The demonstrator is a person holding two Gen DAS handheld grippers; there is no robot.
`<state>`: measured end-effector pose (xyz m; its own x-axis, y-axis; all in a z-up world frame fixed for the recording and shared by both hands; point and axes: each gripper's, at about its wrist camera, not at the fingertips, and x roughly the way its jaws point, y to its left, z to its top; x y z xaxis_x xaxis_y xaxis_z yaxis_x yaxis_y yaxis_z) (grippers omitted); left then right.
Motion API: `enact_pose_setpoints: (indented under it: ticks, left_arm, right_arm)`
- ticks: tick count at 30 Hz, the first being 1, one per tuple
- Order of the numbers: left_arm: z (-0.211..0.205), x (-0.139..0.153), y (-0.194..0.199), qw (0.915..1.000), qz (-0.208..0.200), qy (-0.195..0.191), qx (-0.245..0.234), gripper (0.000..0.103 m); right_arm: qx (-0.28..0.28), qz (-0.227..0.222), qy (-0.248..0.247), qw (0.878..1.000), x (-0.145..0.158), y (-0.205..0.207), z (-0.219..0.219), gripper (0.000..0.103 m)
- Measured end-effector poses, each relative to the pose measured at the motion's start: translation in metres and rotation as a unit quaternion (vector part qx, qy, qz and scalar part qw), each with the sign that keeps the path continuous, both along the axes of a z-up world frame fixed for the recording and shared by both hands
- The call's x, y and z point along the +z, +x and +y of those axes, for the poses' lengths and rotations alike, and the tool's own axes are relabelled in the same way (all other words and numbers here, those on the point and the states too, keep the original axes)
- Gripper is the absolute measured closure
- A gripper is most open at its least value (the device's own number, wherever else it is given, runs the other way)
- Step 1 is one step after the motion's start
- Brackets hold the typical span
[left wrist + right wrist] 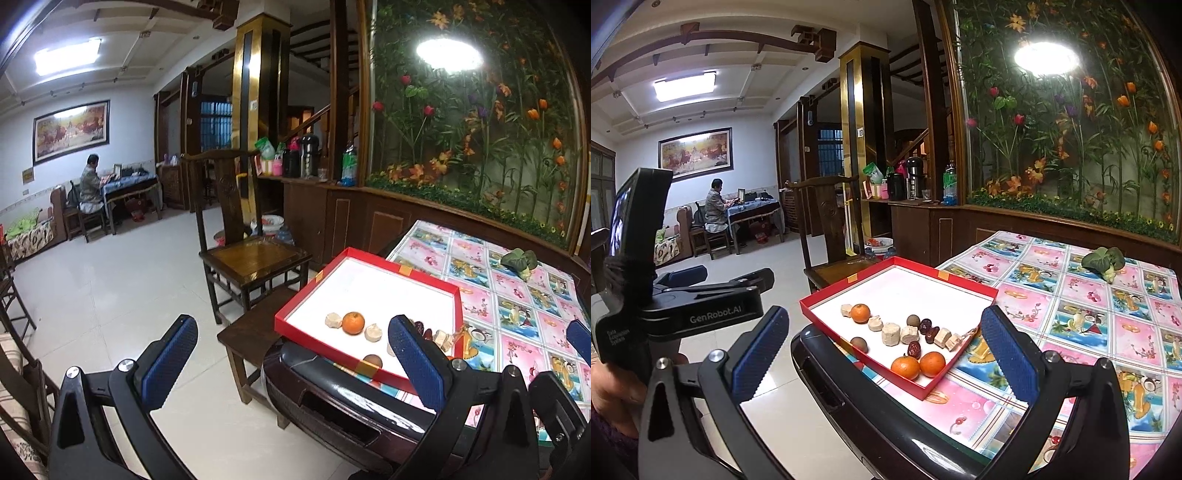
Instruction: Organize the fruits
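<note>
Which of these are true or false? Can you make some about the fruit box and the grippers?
1. Three oranges lie in the red box. True.
2. The right gripper holds an orange. False: it is open and holds nothing.
3. The green vegetable is inside the box. False: it lies on the table, apart from the box.
4. The left gripper is open. True.

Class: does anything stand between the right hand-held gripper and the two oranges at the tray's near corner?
Only the tray's low red rim. The right hand-held gripper, open, faces the two oranges over it.
</note>
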<state>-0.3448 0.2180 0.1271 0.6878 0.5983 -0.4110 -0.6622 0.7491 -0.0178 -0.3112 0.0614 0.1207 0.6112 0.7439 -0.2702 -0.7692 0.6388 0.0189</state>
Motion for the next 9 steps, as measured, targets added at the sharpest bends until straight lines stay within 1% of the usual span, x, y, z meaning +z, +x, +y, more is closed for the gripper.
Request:
enact_pose_setpoints:
  ticks: [3,5,7,9]
  left_arm:
    - [-0.007,0.003,0.0,0.9997,-0.011,0.019,-0.012,0.0]
    - [-0.014,0.004,0.003,0.9989,-0.013,0.036,-0.029,0.0]
    - [-0.018,0.004,0.008,0.9982,-0.014,0.035,-0.046,0.0]
    - [-0.027,0.003,0.016,0.9968,-0.017,0.043,-0.065,0.0]
  right_arm:
    - [0.0,-0.004,0.002,1.0,0.0,0.0,0.001,0.0]
    - [-0.003,-0.004,0.006,1.0,-0.001,0.002,0.0,0.0]
    - [-0.01,-0.004,0.008,1.0,-0.002,0.007,-0.004,0.0]
    - [-0.023,-0.002,0.007,1.0,-0.003,0.015,-0.009,0.0]
